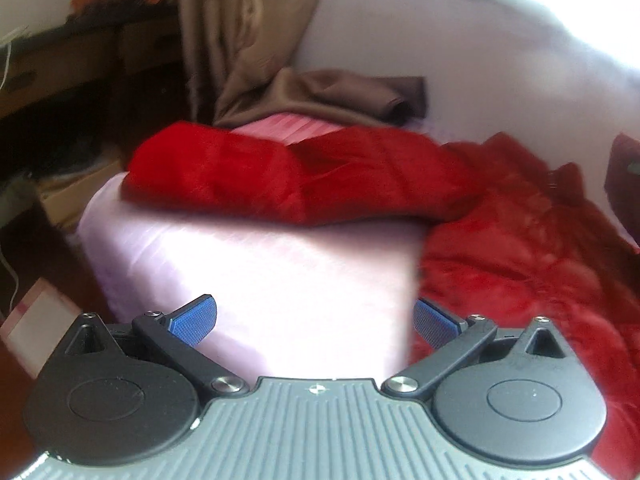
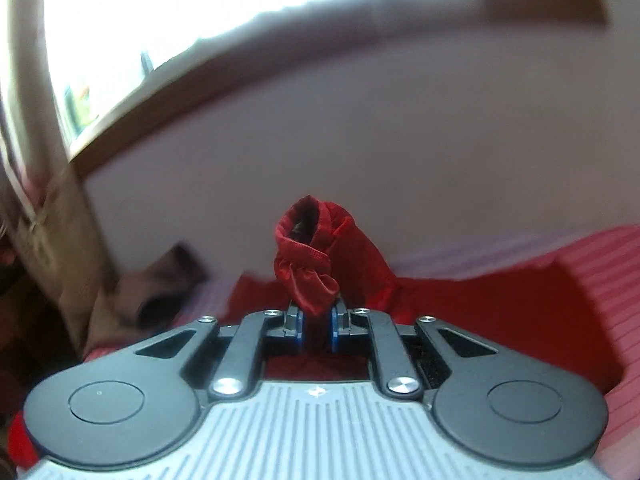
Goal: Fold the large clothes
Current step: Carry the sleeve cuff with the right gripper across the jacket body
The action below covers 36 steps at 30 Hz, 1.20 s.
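A large red garment (image 1: 304, 176) lies across a bed with a pink striped sheet (image 1: 256, 264); one sleeve stretches left, the crumpled body (image 1: 520, 240) spreads to the right. My left gripper (image 1: 314, 318) is open and empty, low over the sheet, in front of the sleeve. My right gripper (image 2: 316, 322) is shut on the red garment's cuffed sleeve end (image 2: 308, 256), which stands up above the fingers. The rest of the red cloth (image 2: 500, 312) lies on the bed behind and below it.
A brown curtain (image 1: 248, 52) hangs at the back left and its end rests on the bed (image 1: 352, 92). A pale wall (image 2: 400, 152) and a bright window (image 2: 200, 8) stand behind. Cardboard boxes (image 1: 72, 192) sit on the floor at the left.
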### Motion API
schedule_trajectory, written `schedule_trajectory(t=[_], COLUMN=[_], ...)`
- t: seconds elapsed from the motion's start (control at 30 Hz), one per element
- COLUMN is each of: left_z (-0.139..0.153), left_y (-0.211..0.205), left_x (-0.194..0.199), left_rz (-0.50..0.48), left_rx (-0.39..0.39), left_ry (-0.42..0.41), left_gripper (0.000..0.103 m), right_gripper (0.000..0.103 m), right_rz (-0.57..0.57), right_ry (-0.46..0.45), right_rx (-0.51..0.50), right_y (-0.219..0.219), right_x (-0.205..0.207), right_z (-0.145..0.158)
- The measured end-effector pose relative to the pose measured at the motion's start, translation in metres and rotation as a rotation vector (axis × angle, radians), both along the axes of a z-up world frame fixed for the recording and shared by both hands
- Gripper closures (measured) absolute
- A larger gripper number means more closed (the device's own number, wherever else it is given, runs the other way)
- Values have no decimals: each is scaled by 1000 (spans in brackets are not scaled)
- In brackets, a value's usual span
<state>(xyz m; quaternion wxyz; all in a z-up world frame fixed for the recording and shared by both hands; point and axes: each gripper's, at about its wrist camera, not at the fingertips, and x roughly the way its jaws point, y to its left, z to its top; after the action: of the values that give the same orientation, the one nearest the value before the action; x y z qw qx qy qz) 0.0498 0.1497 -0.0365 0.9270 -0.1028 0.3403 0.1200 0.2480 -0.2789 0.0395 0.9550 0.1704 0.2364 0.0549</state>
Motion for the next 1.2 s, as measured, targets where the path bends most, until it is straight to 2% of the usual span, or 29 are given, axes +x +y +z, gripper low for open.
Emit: schedule_trajectory(t=[0.23,0.47,0.63,0.8,0.9,0.97,1.13,1.17,1.2], left_z=[-12,-20,-24,-35,-43,-48,-57,-60,-62], left_y=[37,70,102,142,167,181,205,208,211], left_x=[7,21,24,34,44,52,72,76,79], left_rz=[73,125,179,257,305,316,341,342,348], left_rx=[-45,-141,-234,-292,-355,-397,-498,-515,-538], left_ry=[26,17,-18,-15,-1,5,-3,-5,-8], left_gripper=[0,0,0,0,0,2,3,5,15], right_gripper=[92,92,90,88,88,88,85,85,85], right_rz=[118,187,218,221,211,210,214,213,213], right_ry=[108,172,167,96,78,78,89,91,91], right_rx=[-78,-200,-377,-655,-761,-759,-657,-641,-630], right_y=[103,147,175,207,220,219,205,202,201], right_x=[17,23,22,4,0,-1,5,6,6], right_z=[-50,-95,-105,-120,-126,-126,-123,-122,-122])
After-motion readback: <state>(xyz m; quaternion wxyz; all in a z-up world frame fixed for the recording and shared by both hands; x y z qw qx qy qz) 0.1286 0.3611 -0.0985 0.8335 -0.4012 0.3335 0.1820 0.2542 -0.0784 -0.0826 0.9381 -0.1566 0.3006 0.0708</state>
